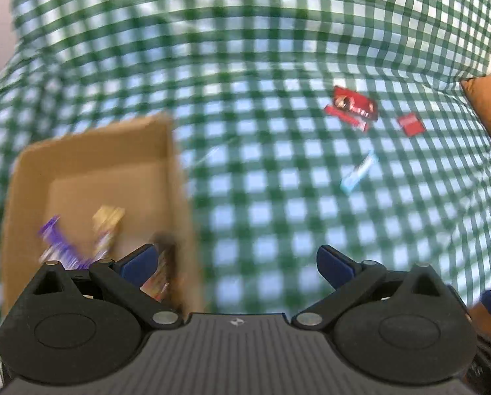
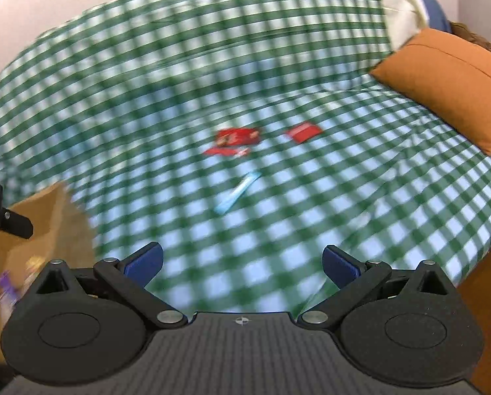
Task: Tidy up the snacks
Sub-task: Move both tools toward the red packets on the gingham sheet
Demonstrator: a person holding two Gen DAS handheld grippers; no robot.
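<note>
A brown cardboard box (image 1: pixel 94 161) lies on the green checked bedspread, low and left in the left wrist view, with a purple packet (image 1: pixel 56 243), a gold-topped packet (image 1: pixel 107 223) and a dark bar (image 1: pixel 164 263) inside. Two red packets (image 1: pixel 352 107), a small red square packet (image 1: pixel 410 124) and a light blue stick packet (image 1: pixel 357 172) lie loose on the cover to the right. My left gripper (image 1: pixel 237 263) is open, empty, at the box's right wall. My right gripper (image 2: pixel 242 265) is open and empty, well short of the blue stick packet (image 2: pixel 237 192) and red packets (image 2: pixel 235 141). Both views are blurred.
An orange pillow (image 2: pixel 449 82) rests at the right of the bed, with a cream pillow (image 2: pixel 396 3) behind it. The cardboard box (image 2: pixel 44 223) shows at the left in the right wrist view, with part of the other gripper (image 2: pixel 1 214) over it. A pale wall runs behind the bed.
</note>
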